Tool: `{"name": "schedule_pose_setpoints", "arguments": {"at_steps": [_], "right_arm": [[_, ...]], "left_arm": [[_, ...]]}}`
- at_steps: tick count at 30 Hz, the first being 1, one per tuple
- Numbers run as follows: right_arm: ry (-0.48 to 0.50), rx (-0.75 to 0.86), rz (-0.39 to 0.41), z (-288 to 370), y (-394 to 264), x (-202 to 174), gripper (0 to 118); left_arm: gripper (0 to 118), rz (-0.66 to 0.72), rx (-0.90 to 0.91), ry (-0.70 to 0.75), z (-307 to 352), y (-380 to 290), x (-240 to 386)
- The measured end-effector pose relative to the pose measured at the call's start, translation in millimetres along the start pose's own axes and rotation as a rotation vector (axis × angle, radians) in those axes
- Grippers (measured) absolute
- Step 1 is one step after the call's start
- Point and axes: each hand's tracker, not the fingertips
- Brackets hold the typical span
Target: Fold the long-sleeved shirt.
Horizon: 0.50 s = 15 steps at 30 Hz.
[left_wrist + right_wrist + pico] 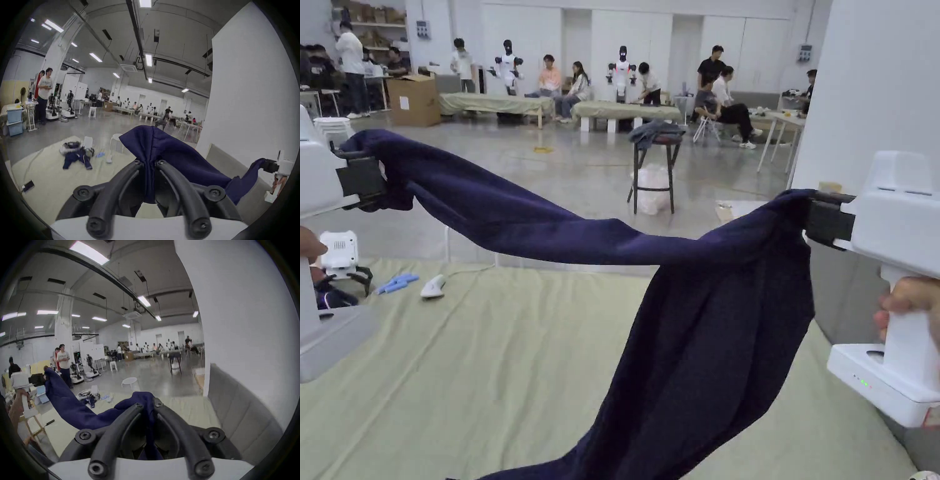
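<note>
Pale green cloth covers the bench [487, 375] in a big, busy hall, and above it hangs the long-sleeved shirt [700, 325], dark navy and lifted clear except for its lowest part, which drops out of the head view at the bottom edge. It is strung between two holds: a rope-like, bunched stretch sags across from the upper left, while the main body falls in a broad, heavy drape under the right hold.

The left hand-held gripper [148, 162] is clenched on a gathered fold, the fabric pinched into a narrow pleat between both jaws and blooming out beyond the tips. The right hand-held gripper [148, 404] is likewise clamped on a bunch of cloth that runs down between its jaws.

By the look of the sag and the soft folds, this is a limp, fairly thick knit: light enough to carry, with no stiffness of its own, unlikely to slip from closed jaws, and not fragile. It will go wherever gravity takes it, so it probably needs laying flat before any crease will stay. Which part of the garment each hold sits on cannot be told; shoulder seams or hem corners would likely give cleaner control than bunched fabric.

Farther out on the bench lie a small white device [432, 287], a blue item [397, 282] and another dark garment [76, 160].
</note>
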Motion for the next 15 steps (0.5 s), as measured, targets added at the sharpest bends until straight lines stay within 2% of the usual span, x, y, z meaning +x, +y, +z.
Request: {"name": "schedule_pose_setpoints", "arguments": {"at_steps": [3, 10, 15], "right_arm": [[-0.044, 0.052, 0.048, -2.7, 47.9, -12.4, 5], [-0.162, 0.125, 0.079, -35.9, 130.6, -12.5, 5], [-0.209, 0.181, 0.113, -70.0, 178.1, -7.8, 5]], "left_arm": [[15, -0.074, 0.034, 0.027, -5.8, 37.1, 18.7], [15, -0.063, 0.071, 0.015, -46.5, 109.3, 35.3], [15, -0.073, 0.099, 0.026, -72.0, 138.3, 55.6]]}}
